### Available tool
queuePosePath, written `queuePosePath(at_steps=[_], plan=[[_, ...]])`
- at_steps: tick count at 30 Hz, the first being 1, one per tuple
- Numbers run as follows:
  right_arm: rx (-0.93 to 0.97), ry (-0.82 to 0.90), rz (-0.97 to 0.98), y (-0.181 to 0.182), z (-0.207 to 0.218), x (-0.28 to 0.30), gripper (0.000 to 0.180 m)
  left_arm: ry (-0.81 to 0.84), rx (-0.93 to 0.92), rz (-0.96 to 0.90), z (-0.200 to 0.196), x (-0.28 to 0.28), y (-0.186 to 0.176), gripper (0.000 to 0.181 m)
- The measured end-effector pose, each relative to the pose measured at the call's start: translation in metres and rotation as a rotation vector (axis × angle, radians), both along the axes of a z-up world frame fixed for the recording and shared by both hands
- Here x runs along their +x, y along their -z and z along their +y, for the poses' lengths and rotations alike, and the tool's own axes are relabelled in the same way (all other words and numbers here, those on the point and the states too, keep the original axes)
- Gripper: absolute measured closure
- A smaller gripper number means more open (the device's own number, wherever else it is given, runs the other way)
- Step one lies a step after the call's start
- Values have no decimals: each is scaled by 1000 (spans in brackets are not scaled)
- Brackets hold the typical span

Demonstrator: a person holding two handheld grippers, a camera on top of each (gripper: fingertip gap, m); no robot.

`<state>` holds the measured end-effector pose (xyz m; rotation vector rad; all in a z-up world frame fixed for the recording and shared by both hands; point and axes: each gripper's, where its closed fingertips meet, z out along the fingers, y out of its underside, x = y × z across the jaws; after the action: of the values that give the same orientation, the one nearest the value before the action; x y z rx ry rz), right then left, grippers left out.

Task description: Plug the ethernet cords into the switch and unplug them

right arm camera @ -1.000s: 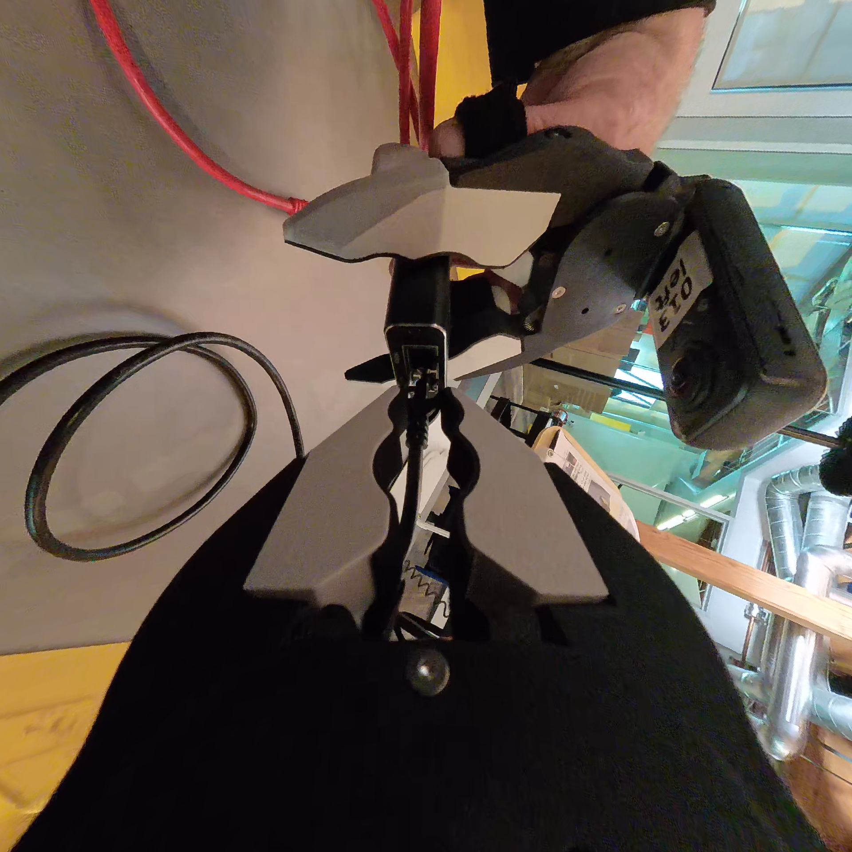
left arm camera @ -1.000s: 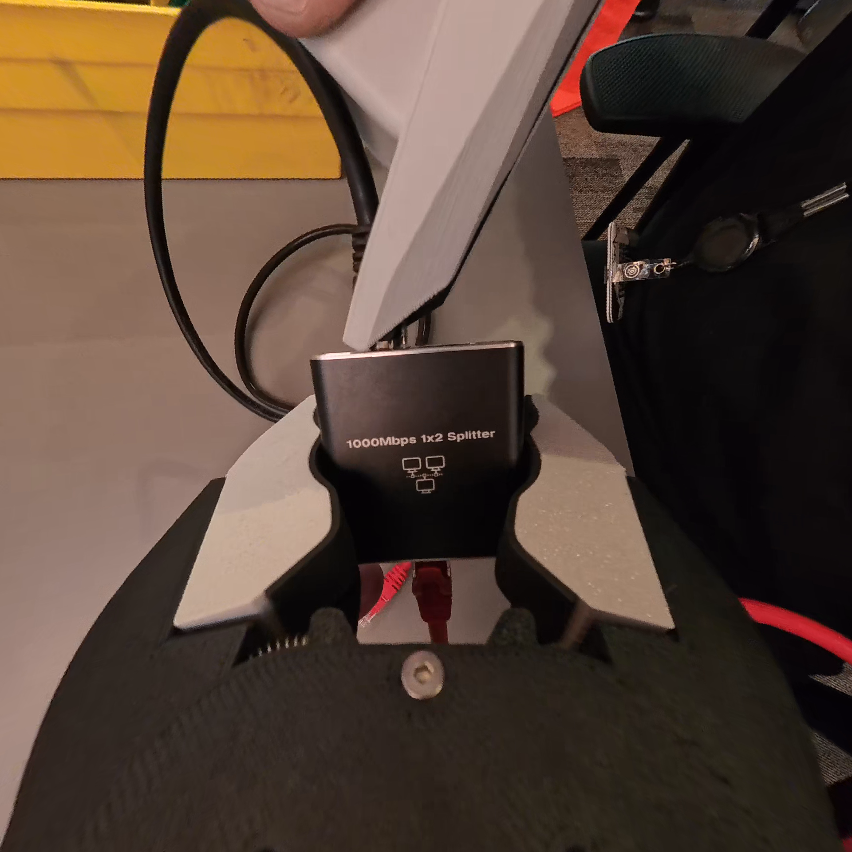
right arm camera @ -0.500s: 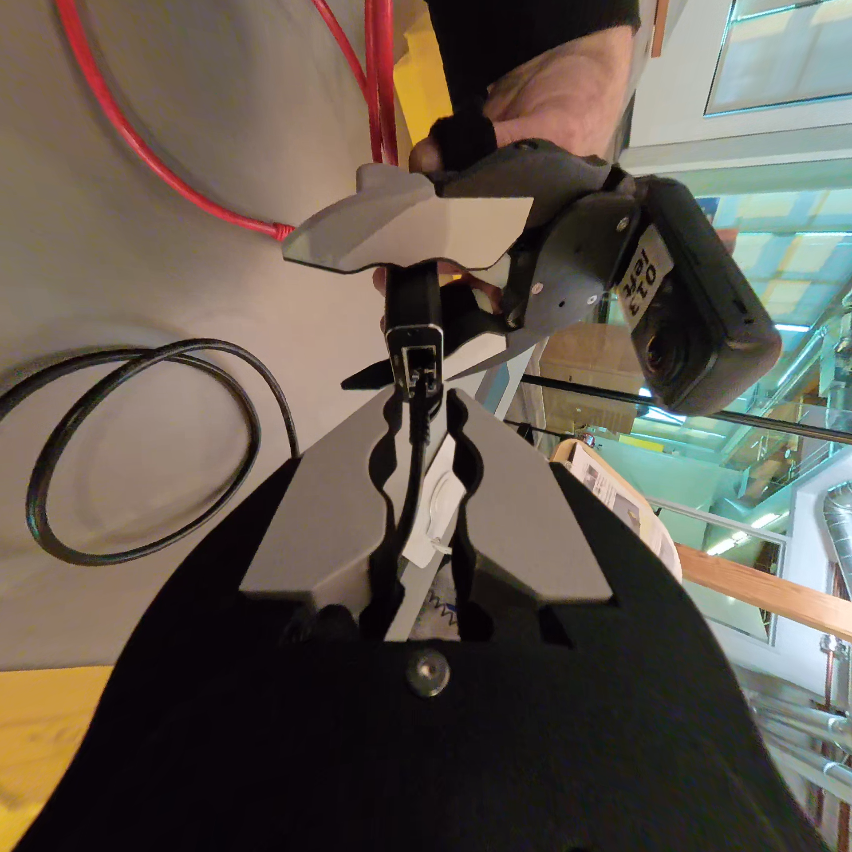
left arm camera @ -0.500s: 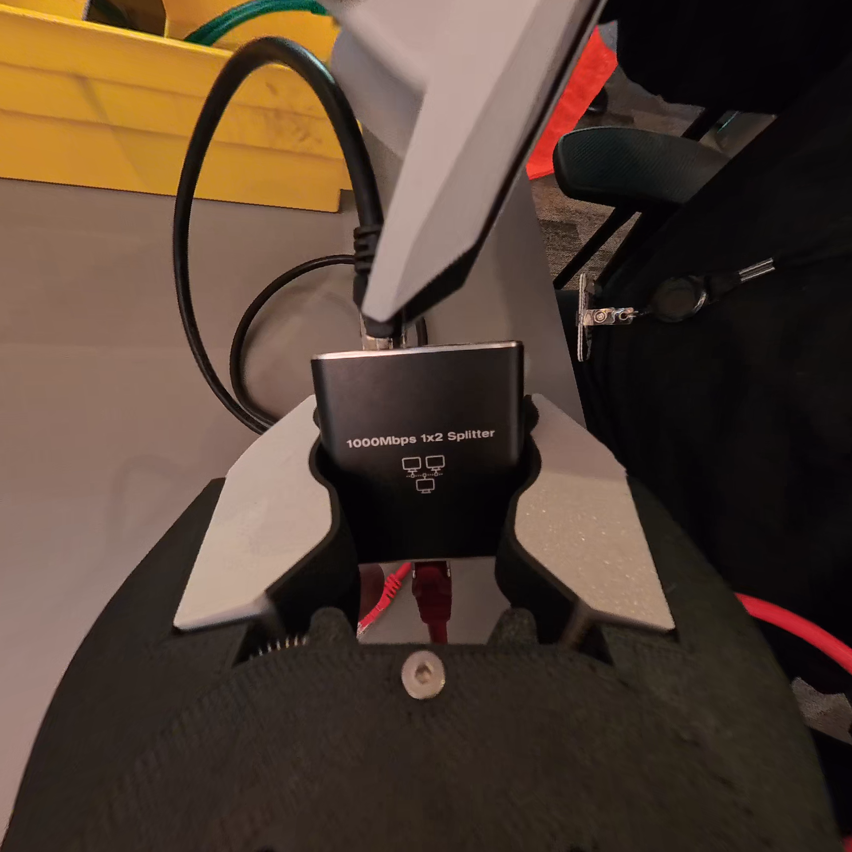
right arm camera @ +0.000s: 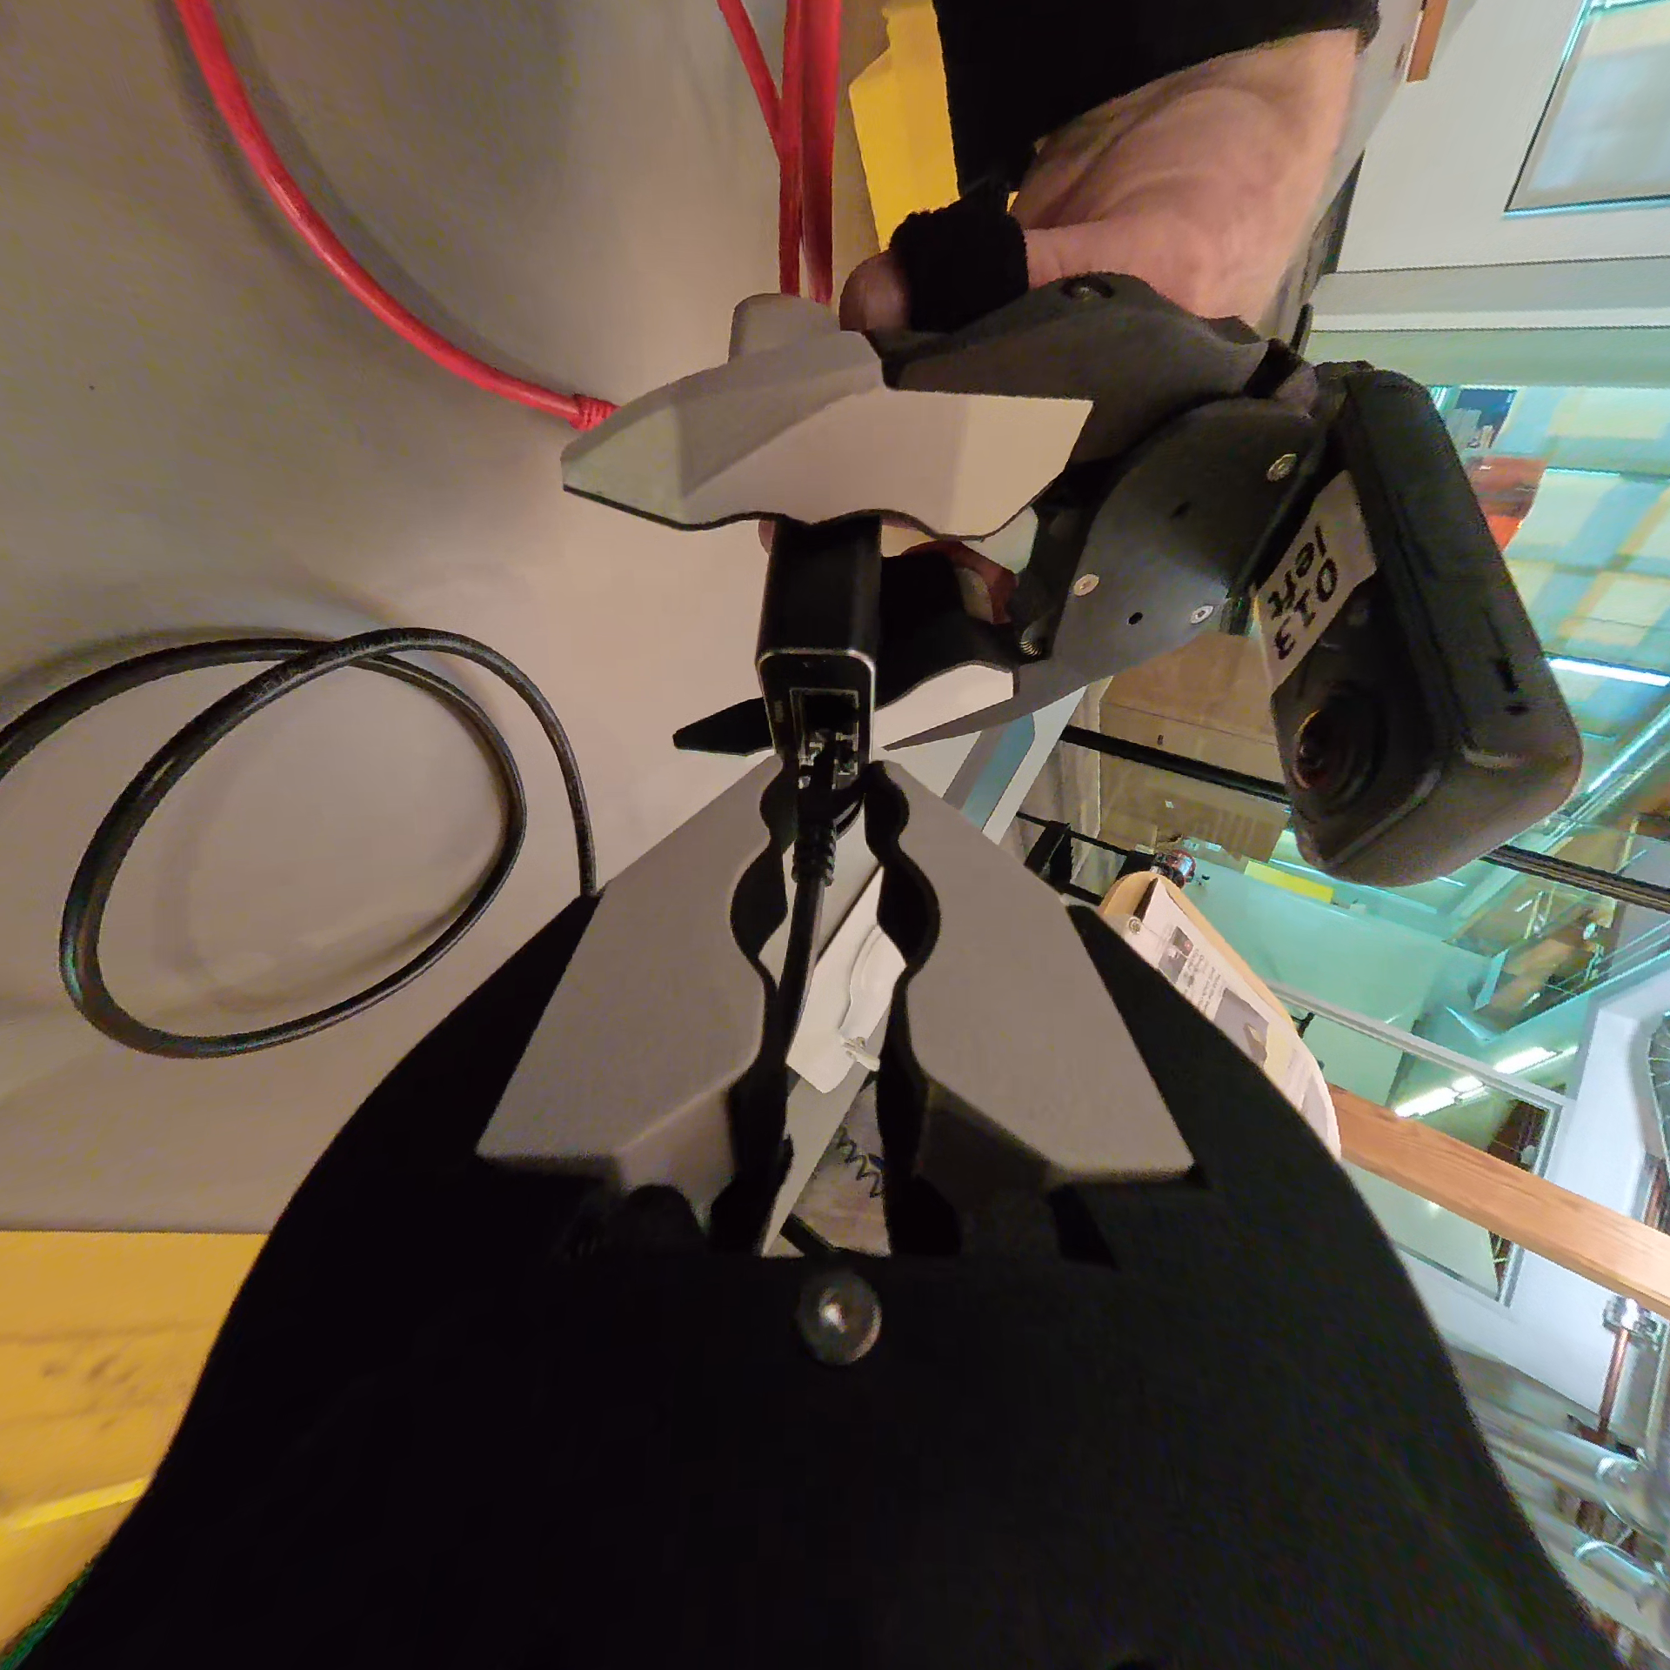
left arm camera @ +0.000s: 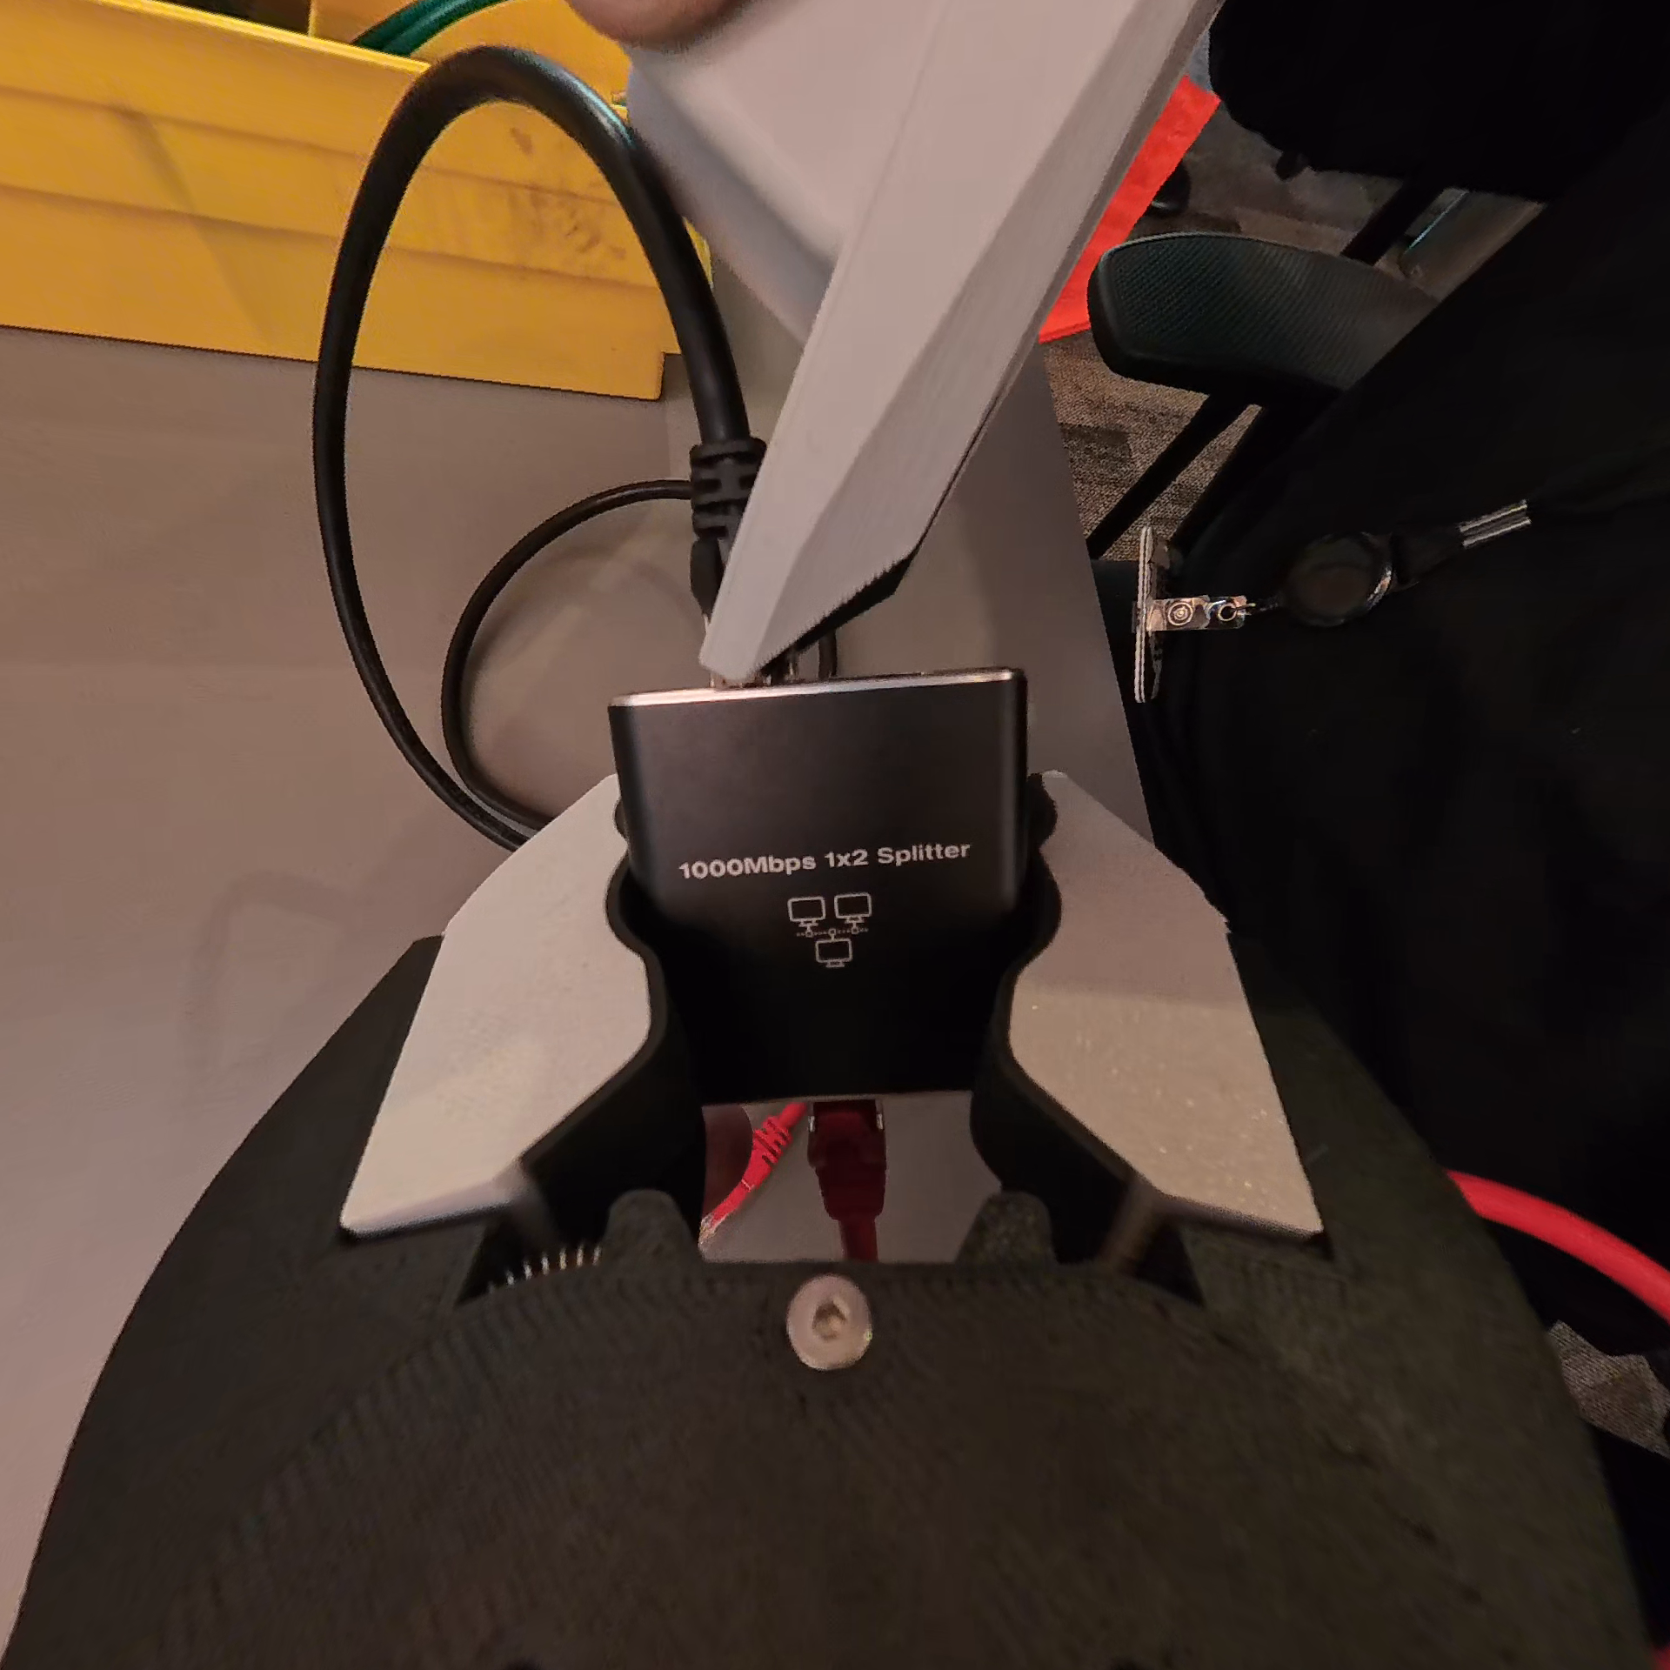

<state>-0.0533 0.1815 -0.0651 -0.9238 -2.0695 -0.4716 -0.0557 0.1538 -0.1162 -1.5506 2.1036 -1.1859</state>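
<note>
My left gripper (left arm camera: 827, 791) is shut on the black switch (left arm camera: 818, 813) and holds it above the grey table. A red cord (left arm camera: 845, 1175) is plugged into the switch's near end. A loose red plug (left arm camera: 768, 1148) lies below it. My right gripper (right arm camera: 824, 777) is shut on the black cord (right arm camera: 804, 904) just behind its plug. The plug sits in the mouth of the switch (right arm camera: 820, 614) port; I cannot tell how deep. In the left wrist view, the right gripper's grey finger (left arm camera: 858, 361) covers that port. The left gripper also shows in the right wrist view (right arm camera: 813, 452).
A yellow bin (left arm camera: 271, 208) stands at the table's far edge. The black cord loops on the table (right arm camera: 298, 849), and red cord (right arm camera: 361, 271) runs across it. An office chair (left arm camera: 1247, 307) and a person in dark clothes are on the right. The left gripper's tips are roughly 5 cm from the right gripper's.
The right gripper stays at the switch's far port with the black plug, shifting only slightly. Both hands have tilted a little, so the backgrounds have moved.
</note>
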Motion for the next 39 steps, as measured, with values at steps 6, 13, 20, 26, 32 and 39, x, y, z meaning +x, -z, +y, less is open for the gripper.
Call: queuePosePath(at_steps=[6, 13, 20, 26, 32, 39], plan=[[-36, 28, -72, 1, -7, 0, 169, 29, 33, -11, -4, -1, 0, 104], [-108, 53, -164, 3, -9, 5, 169, 25, 48, 4, -4, 3, 4, 105], [-128, 71, -83, -8, -10, 4, 169, 34, -31, -54, -8, 4, -13, 104], [-232, 74, 16, -10, -14, 4, 169, 51, -86, -79, -13, 4, -17, 105], [-441, 57, 145, -11, -13, 2, 167, 34, -115, -57, -11, 3, -18, 105], [-370, -2, 157, -16, -16, -4, 159, 32, -151, -78, -9, 1, -25, 105]])
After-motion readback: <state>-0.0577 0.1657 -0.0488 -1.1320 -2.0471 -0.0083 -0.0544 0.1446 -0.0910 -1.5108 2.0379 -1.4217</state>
